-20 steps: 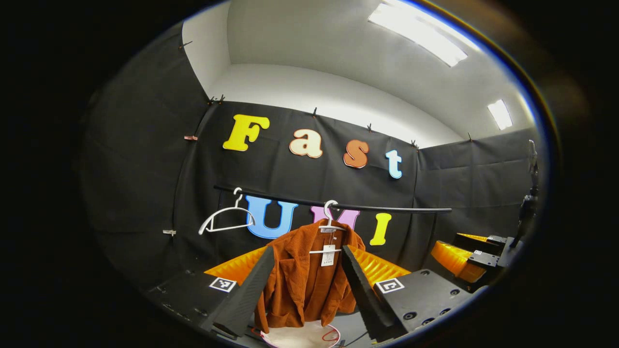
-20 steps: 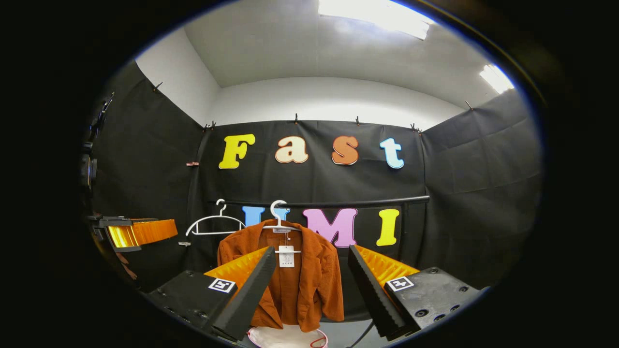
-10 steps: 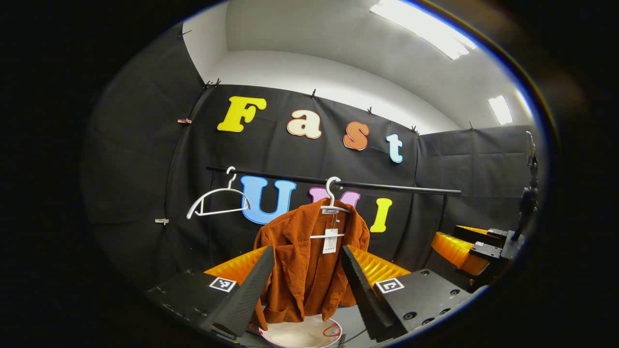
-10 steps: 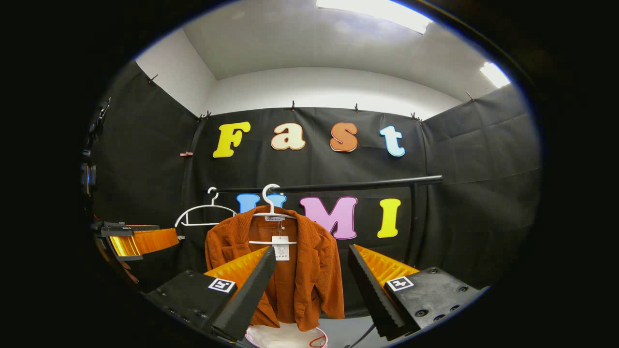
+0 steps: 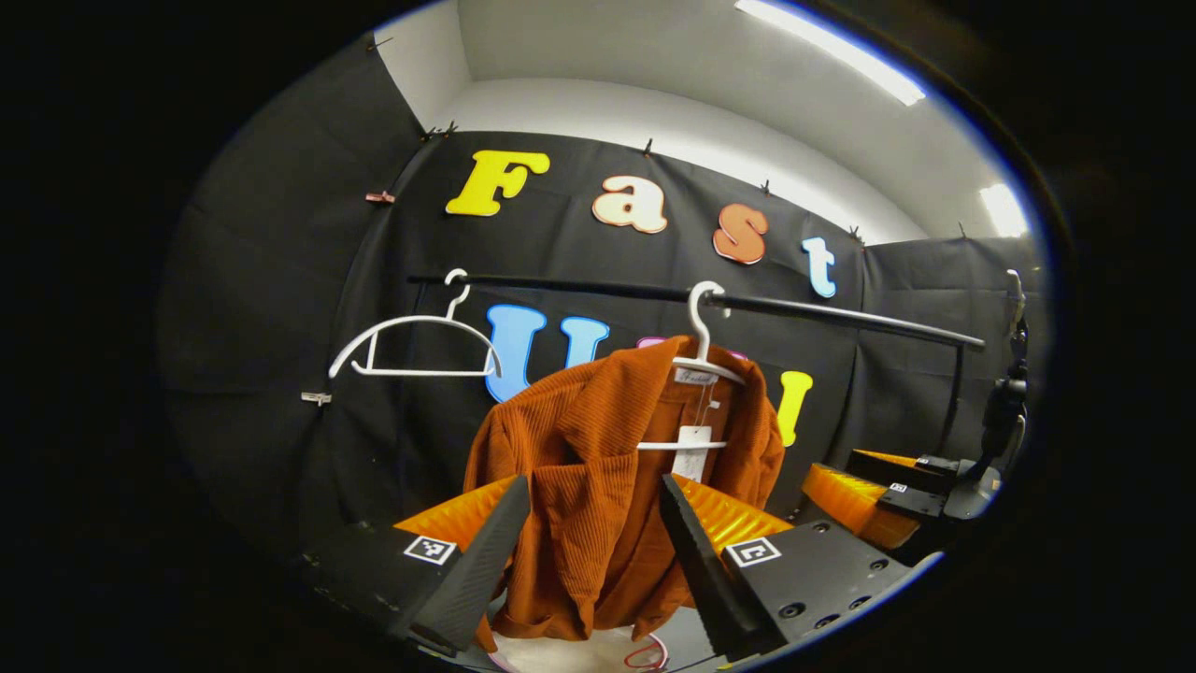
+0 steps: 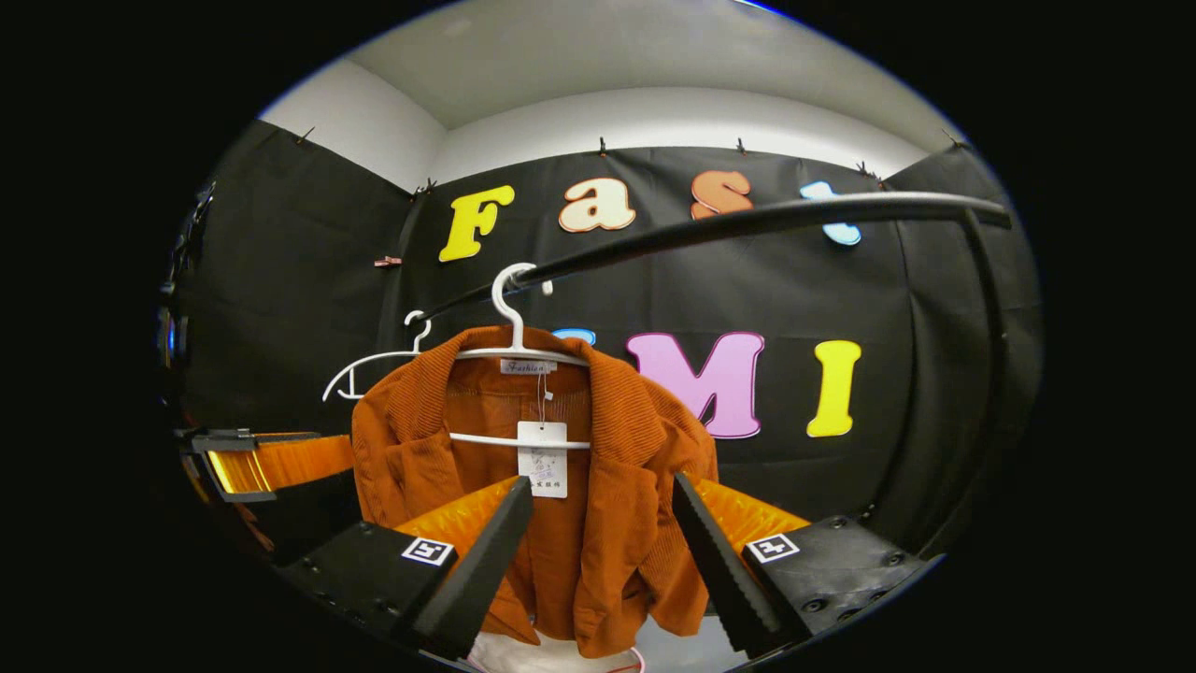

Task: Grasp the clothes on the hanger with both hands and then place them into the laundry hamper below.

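Orange jacket (image 5: 598, 486) (image 6: 561, 486): hangs on a white hanger (image 6: 512, 327) from the black rail (image 5: 841, 318), above the white hamper (image 5: 579, 650). Left tool (image 5: 593, 533) and right tool (image 6: 603, 537): fingers spread wide, holding nothing, jacket ahead between them. Empty hanger (image 5: 411, 332) alongside.

Neck label (image 6: 525, 366) of the rust jacket (image 6: 598, 523): illegible script.

Orange jacket (image 5: 598, 486) larger in both views, rail (image 6: 747, 224) higher, both hand-held grippers apparently nearer the jacket
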Demonstrator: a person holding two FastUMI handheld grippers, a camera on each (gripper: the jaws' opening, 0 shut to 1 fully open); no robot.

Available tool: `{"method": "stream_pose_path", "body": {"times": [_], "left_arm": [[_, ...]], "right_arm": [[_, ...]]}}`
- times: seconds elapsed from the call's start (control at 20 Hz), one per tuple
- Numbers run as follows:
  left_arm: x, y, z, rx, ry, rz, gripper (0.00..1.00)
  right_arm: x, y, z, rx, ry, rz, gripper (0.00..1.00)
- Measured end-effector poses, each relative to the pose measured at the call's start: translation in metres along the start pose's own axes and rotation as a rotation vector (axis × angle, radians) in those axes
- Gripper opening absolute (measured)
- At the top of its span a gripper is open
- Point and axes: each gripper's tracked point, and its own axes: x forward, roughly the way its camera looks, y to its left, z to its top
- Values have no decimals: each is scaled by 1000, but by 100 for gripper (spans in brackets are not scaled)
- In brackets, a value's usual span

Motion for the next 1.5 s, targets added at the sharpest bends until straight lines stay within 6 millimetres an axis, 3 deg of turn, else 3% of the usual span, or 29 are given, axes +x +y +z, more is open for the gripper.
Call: {"method": "stream_pose_path", "body": {"times": [0.15,0.55,0.9,1.1,1.3,1.45,1.5], "left_arm": [[19,4,-19,-12,26,38,89],[58,6,-45,11,68,80,89],[83,11,-54,-47,90,94,89],[92,-20,-50,-102,82,30,89],[106,-28,-50,-113,74,59,89],[116,-16,-48,-107,66,142,89],[118,-15,-50,-115,77,150,89]], "right_arm": [[25,-6,-16,-5,21,41,98],[75,-3,-59,54,90,116,98],[100,-33,-78,131,132,120,97],[114,-10,-79,221,141,212,96],[129,17,-87,210,154,268,96],[147,2,-87,152,143,234,96],[153,-2,-89,172,146,233,89]]}}
